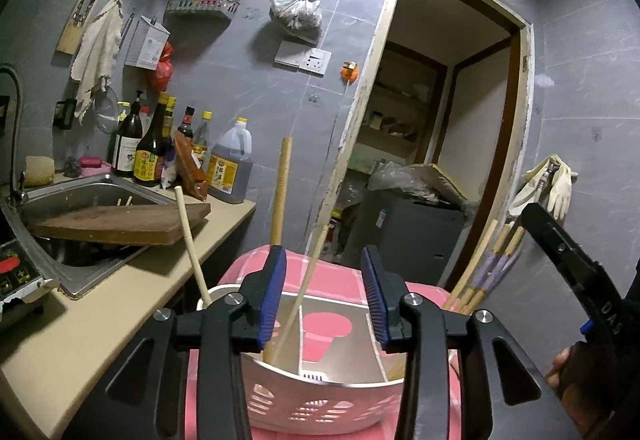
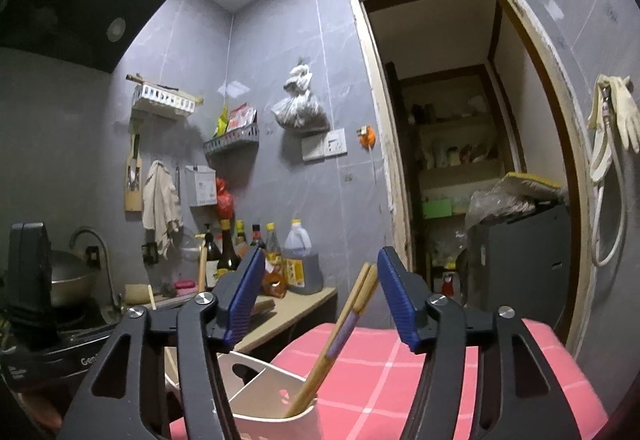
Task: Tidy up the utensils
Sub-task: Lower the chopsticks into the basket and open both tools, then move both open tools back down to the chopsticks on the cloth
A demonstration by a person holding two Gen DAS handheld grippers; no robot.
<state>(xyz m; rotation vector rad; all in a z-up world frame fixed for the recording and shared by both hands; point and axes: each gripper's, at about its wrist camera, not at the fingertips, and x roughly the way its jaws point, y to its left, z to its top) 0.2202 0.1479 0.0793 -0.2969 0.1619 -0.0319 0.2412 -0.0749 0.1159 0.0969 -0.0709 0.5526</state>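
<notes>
A white slotted utensil caddy (image 1: 320,410) stands on a pink checked cloth (image 1: 248,268). My left gripper (image 1: 325,296) hovers over it, open. A thick wooden handle (image 1: 282,192) rises beside its left pad, and a thin chopstick (image 1: 308,276) leans through the gap, touching neither pad. Another pale handle (image 1: 191,240) sticks out of the caddy's left end. A bundle of purple-banded chopsticks (image 1: 490,272) stands at its right end, under the right gripper's black finger (image 1: 560,252). In the right wrist view my right gripper (image 2: 322,294) is open around those chopsticks (image 2: 346,324), which stand in the caddy (image 2: 264,418).
To the left is a counter (image 1: 100,312) with a steel sink (image 1: 80,196); a wooden cutting board (image 1: 120,224) lies across it. Sauce and oil bottles (image 1: 228,164) line the wall. An open doorway (image 1: 440,120) with a dark cabinet (image 1: 416,232) lies ahead. A cooker (image 2: 60,356) sits at the left.
</notes>
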